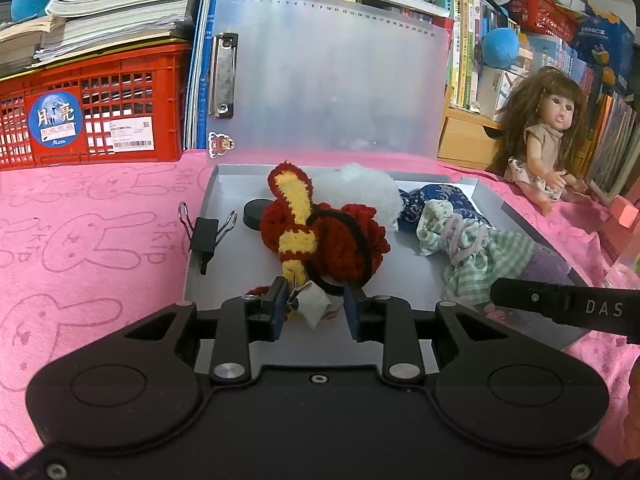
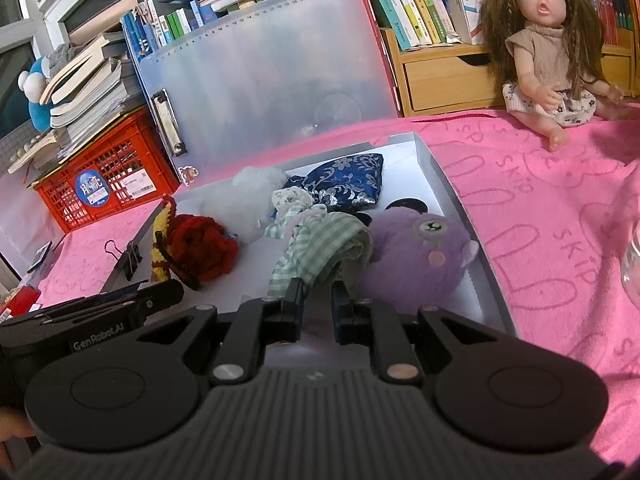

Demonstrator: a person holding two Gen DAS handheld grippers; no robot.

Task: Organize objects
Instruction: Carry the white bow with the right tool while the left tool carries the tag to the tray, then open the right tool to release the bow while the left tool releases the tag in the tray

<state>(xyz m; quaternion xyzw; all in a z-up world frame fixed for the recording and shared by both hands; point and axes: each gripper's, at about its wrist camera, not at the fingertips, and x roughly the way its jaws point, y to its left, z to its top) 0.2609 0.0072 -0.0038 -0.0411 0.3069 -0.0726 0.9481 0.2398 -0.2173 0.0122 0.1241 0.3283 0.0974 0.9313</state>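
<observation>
- In the middle of the left wrist view, inside the shallow grey tray (image 1: 224,216), lies the red and yellow crochet piece (image 1: 320,236) with a black elastic band around it; its white tag end (image 1: 316,304) sits between the fingers of the left gripper (image 1: 316,312).
- The left gripper's fingers are a little apart, with the tag and the lower yarn end between them; I cannot tell for sure if they press on it.
- In the lower centre of the right wrist view, the right gripper (image 2: 316,300) has its fingers narrow but with a visible gap, at the lower edge of the green checked cloth (image 2: 316,248); whether they touch the cloth I cannot tell.
- Just right of this cloth in the same view lies a purple plush toy (image 2: 416,256), and above it a blue patterned pouch (image 2: 344,184).
- A white fluffy item (image 1: 356,192) lies behind the crochet piece, and a black round disc (image 1: 256,212) is just to the left of it.
- A black binder clip (image 1: 204,232) grips the left rim of the tray.
- Behind the tray a translucent clipboard (image 1: 332,72) stands upright.
- The tray rests on a pink towel (image 1: 88,248) with rabbit prints.
- In the upper left is a red crate (image 1: 92,116) with books on top; at the right a doll (image 1: 552,132) sits on the towel.
</observation>
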